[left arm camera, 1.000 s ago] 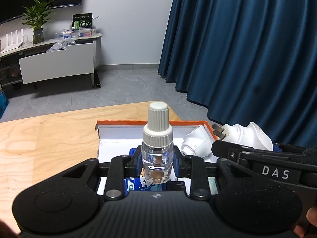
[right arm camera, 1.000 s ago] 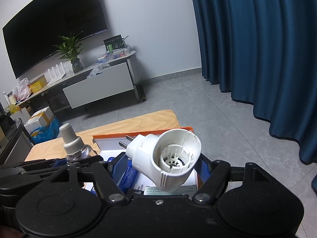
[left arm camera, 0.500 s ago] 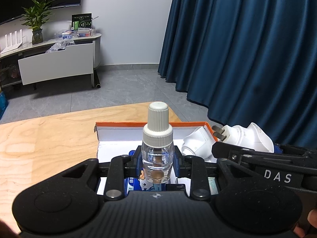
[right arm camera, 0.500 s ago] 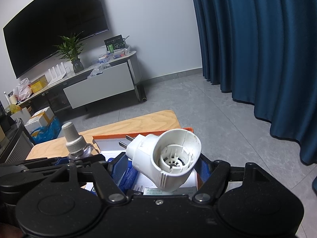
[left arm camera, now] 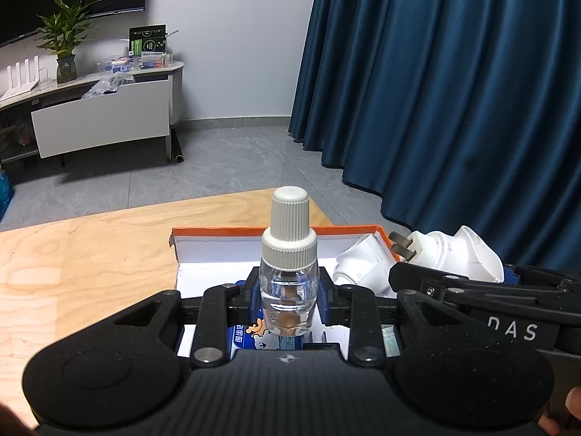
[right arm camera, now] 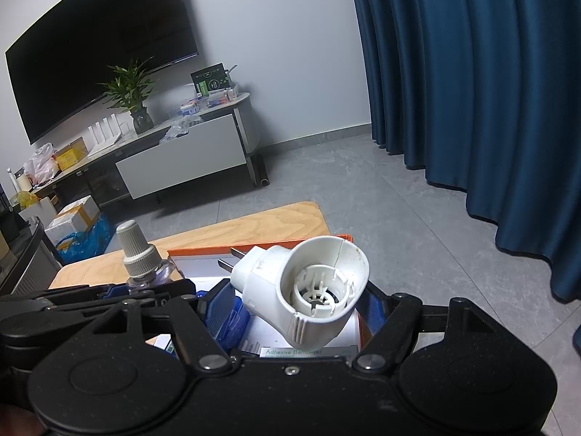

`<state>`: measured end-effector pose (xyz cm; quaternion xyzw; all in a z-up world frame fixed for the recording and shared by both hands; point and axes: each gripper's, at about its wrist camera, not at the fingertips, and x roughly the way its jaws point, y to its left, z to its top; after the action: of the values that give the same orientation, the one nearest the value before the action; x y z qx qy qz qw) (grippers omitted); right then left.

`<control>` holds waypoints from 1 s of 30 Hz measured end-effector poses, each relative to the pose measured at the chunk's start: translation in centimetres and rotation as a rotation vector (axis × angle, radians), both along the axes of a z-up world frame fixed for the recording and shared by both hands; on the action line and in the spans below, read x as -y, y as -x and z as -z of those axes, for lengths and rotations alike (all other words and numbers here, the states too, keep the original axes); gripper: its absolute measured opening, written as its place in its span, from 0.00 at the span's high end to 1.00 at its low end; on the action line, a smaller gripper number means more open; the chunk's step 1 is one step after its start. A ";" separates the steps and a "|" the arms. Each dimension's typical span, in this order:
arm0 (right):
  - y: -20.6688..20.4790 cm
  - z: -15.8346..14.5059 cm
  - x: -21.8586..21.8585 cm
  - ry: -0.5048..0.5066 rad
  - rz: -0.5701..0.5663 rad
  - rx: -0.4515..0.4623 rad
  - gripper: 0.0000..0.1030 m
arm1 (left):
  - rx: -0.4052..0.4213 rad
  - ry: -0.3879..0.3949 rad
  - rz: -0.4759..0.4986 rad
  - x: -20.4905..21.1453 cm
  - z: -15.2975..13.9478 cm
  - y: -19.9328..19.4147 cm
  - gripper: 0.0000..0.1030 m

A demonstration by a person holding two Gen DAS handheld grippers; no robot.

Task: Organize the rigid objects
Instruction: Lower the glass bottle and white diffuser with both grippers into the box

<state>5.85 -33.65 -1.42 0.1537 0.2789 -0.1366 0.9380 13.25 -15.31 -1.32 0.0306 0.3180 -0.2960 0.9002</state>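
My left gripper (left arm camera: 289, 299) is shut on a small clear bottle (left arm camera: 289, 279) with a ribbed white cap, held upright above an open white box with an orange rim (left arm camera: 225, 231). My right gripper (right arm camera: 297, 309) is shut on a white plug-in device (right arm camera: 308, 290), held tilted with its round socket facing the camera and its two prongs pointing left. The same device (left arm camera: 457, 254) shows at the right in the left wrist view. The bottle (right arm camera: 139, 254) shows at the left in the right wrist view. A second white plug-in device (left arm camera: 357, 261) lies in the box.
The box stands near the far right corner of a wooden table (left arm camera: 72, 254). Inside it lie a blue printed packet (left arm camera: 254, 334) and an adhesive-bandage carton (right arm camera: 294, 351). Beyond the table are grey floor, a blue curtain (left arm camera: 454, 91) and a white TV cabinet (right arm camera: 181, 167).
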 end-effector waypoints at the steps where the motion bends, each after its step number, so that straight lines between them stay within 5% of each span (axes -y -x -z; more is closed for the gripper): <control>1: 0.1 -0.1 0.0 0.000 0.000 0.000 0.17 | 0.000 0.000 0.000 0.0 0.0 0.0 0.71; 30: -0.3 0.3 0.2 -0.004 -0.001 -0.005 0.17 | -0.011 -0.007 -0.001 0.2 0.5 -0.7 0.71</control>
<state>6.17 -33.90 -1.70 0.1552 0.2817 -0.1358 0.9371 14.00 -15.48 -1.83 0.0321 0.3238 -0.2945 0.8985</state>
